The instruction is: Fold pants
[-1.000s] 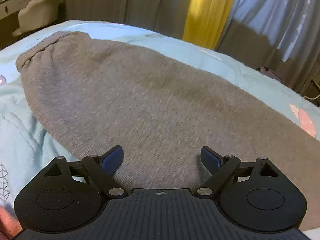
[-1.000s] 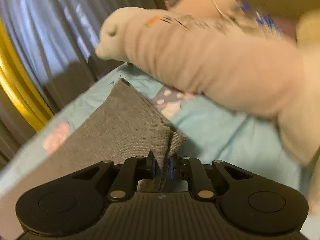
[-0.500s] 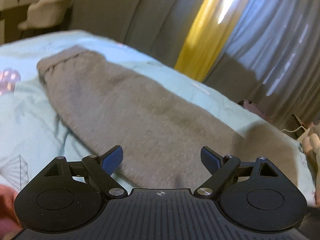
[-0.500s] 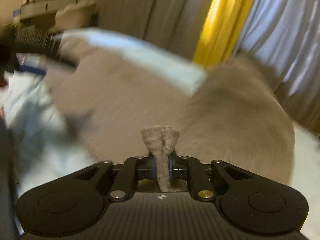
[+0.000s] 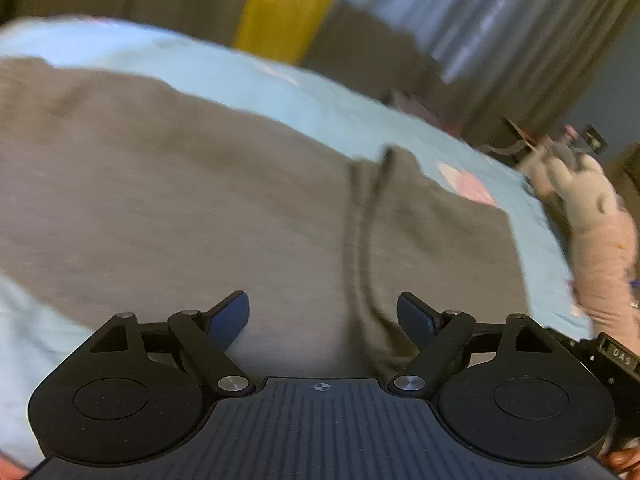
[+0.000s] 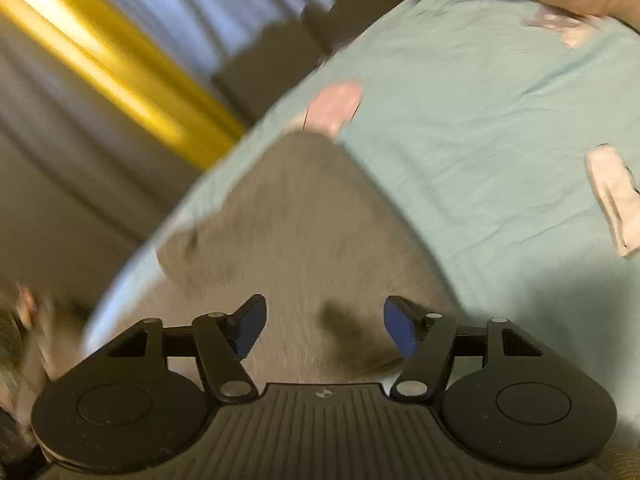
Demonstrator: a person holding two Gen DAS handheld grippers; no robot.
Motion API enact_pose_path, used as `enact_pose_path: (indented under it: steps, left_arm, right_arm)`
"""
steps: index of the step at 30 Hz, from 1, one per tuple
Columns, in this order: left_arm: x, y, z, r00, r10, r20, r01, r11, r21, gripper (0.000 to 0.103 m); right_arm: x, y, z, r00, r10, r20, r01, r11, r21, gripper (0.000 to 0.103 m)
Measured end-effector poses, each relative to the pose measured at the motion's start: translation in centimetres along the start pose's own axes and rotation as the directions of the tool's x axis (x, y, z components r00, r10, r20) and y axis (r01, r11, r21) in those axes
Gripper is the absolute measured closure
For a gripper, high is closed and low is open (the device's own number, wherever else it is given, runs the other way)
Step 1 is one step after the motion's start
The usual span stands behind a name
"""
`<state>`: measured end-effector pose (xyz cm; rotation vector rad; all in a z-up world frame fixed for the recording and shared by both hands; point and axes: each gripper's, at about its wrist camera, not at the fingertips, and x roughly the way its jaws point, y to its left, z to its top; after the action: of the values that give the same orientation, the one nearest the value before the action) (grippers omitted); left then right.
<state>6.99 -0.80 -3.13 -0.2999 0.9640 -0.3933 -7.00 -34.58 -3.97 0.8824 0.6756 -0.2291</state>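
1. Both grippers, left gripper [image 5: 322,314] and right gripper [image 6: 324,330], have jaws spread, holding nothing.
2. Only the left wrist view shows a fold ridge [image 5: 362,248] across the gray pants [image 5: 180,184].
3. Pants lie on the light-blue bed [image 6: 480,128]; a yellow curtain [image 6: 120,68] hangs behind.

A bed [image 5: 304,92] with a pale blue sheet [image 6: 480,128] filled the near scene. Behind it hung grey curtains [image 5: 500,12] and one yellow curtain [image 5: 280,4], with daylight showing through. The room was dim; both views were blurred.
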Motion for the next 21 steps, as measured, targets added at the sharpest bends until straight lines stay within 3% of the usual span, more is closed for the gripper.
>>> enact_pose_path:
  steps: [2,4,7,10,14,16,17,18,19,21]
  left_arm:
    - [2.1,-0.3,1.1,0.996,-0.059,-0.074,0.057,0.998,-0.033,0.022]
    - [4.5,-0.2,2.0,0.989,-0.058,-0.139,0.05,0.997,-0.06,0.032]
    - [7.4,-0.1,2.8,0.976,-0.061,-0.21,0.044,0.996,-0.083,0.05]
    - [8.9,-0.8,3.2,0.968,-0.082,-0.235,0.066,0.995,-0.077,0.055]
    - [11.0,-2.0,3.6,0.962,-0.09,-0.258,0.075,0.995,-0.07,0.054]
    - [11.6,-1.8,3.8,0.962,-0.109,-0.251,0.085,0.991,-0.107,0.056]
    - [11.9,-1.8,3.9,0.962,-0.119,-0.246,0.09,0.988,-0.125,0.058]
    - [12.0,-1.7,4.0,0.96,-0.131,-0.246,0.099,0.986,-0.138,0.076]
    - [12.0,-1.5,4.0,0.959,-0.132,-0.251,0.098,0.985,-0.145,0.082]
    - [11.8,-1.4,3.9,0.96,-0.141,-0.24,0.106,0.982,-0.153,0.084]
  right_arm:
    - [0.0,0.0,-0.1,0.999,0.032,0.026,-0.031,0.999,-0.012,0.024]
    - [0.4,-0.1,-0.5,0.997,0.073,-0.008,-0.073,0.997,-0.021,0.024]
    - [0.2,0.6,-1.0,0.999,0.034,0.019,-0.032,0.996,-0.078,0.024]
    - [-0.1,1.5,-0.5,0.998,0.01,0.057,-0.004,0.993,-0.118,0.024]
    - [0.4,1.9,0.0,0.993,-0.064,0.1,0.08,0.984,-0.159,0.024]
    - [1.0,1.8,0.6,0.992,-0.084,0.097,0.099,0.982,-0.162,0.024]
    - [1.3,1.5,0.5,0.992,-0.092,0.09,0.105,0.983,-0.151,0.024]
    - [1.6,1.1,0.6,0.993,-0.093,0.075,0.103,0.986,-0.13,0.024]
    - [1.8,0.6,0.8,0.994,-0.089,0.059,0.095,0.99,-0.101,0.024]
    - [2.3,-0.2,1.0,0.997,-0.065,0.04,0.067,0.996,-0.052,0.023]
